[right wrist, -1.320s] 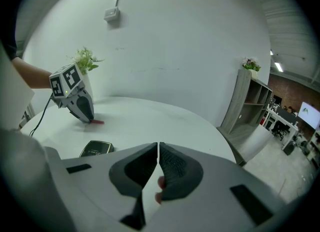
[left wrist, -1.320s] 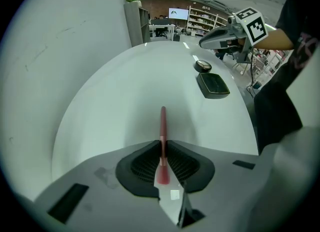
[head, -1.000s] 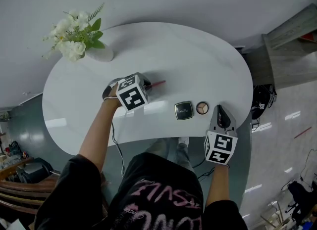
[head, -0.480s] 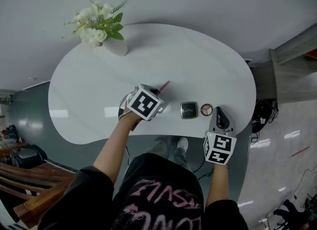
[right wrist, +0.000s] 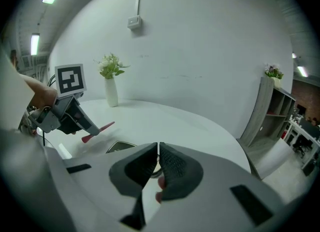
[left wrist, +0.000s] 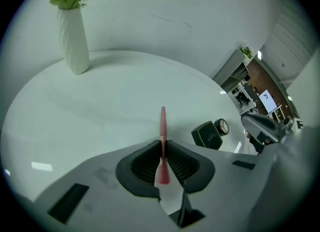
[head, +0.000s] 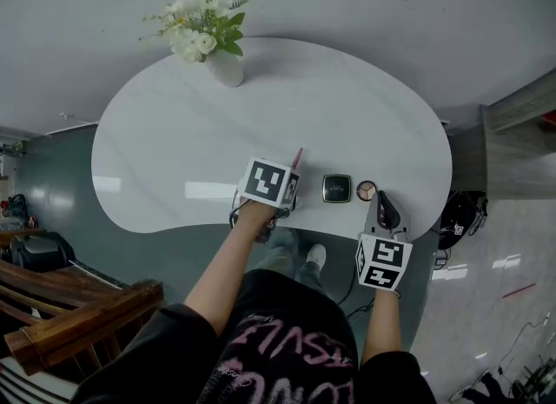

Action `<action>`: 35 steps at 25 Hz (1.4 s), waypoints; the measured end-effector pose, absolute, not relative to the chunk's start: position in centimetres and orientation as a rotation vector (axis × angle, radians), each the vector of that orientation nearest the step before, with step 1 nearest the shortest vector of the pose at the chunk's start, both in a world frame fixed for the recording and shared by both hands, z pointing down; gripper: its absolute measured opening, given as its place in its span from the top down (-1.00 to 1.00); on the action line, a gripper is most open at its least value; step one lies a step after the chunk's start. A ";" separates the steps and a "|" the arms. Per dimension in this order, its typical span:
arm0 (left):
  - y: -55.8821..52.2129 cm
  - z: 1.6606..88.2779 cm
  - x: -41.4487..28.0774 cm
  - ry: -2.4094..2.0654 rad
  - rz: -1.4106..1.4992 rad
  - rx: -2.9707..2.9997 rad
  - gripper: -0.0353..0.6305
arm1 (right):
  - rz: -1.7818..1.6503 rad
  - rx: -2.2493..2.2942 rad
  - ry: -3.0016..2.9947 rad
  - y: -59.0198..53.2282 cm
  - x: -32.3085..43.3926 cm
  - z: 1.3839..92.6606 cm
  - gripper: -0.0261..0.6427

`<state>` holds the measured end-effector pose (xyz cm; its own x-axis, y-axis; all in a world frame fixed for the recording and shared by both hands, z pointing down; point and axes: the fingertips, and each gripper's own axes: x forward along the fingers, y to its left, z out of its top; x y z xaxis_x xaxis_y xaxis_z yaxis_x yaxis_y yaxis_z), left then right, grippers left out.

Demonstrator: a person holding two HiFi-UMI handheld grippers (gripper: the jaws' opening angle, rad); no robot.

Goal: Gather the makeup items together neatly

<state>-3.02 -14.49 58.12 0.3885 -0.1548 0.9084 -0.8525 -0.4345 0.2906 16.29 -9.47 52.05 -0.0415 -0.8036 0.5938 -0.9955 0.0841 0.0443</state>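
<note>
Head view: vase (head: 224, 65) sits upper centre-left, at the far edge of the worktop (head: 174, 133). Along the near edge, left to right: left claw (left wrist: 162, 152) clamping the stick (head: 297, 159), square compact (head: 337, 188), round compact (head: 367, 190) just beside it, possibly touching. Right claw (right wrist: 157, 162) is just right of them.

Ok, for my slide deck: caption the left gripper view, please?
Left gripper shut on a pink makeup stick; a square compact and a round compact lie on the white table.

White vase (head: 228, 69) w/ flowers (head: 204, 29) stands near oval table's (head: 165, 146) far edge.
</note>
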 end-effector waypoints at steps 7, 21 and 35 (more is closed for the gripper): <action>-12.5 59.1 -2.6 -0.894 1.047 1.770 0.74 | 0.532 1.757 -1.896 -8.3 16.4 52.1 0.72; -11.9 59.9 -1.5 -0.893 1.043 1.773 0.74 | 0.546 1.772 -1.874 -7.1 16.9 52.3 0.72; -12.2 59.2 -1.2 -0.892 1.046 1.870 0.56 | 0.537 1.777 -1.881 -7.2 16.7 52.1 0.72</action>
<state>-1.22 -12.21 59.16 0.4104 -0.1910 0.8917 -0.8502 -0.4337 0.2984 16.68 -7.22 52.15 -0.0288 -0.8016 0.5971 -0.9961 0.0732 0.0501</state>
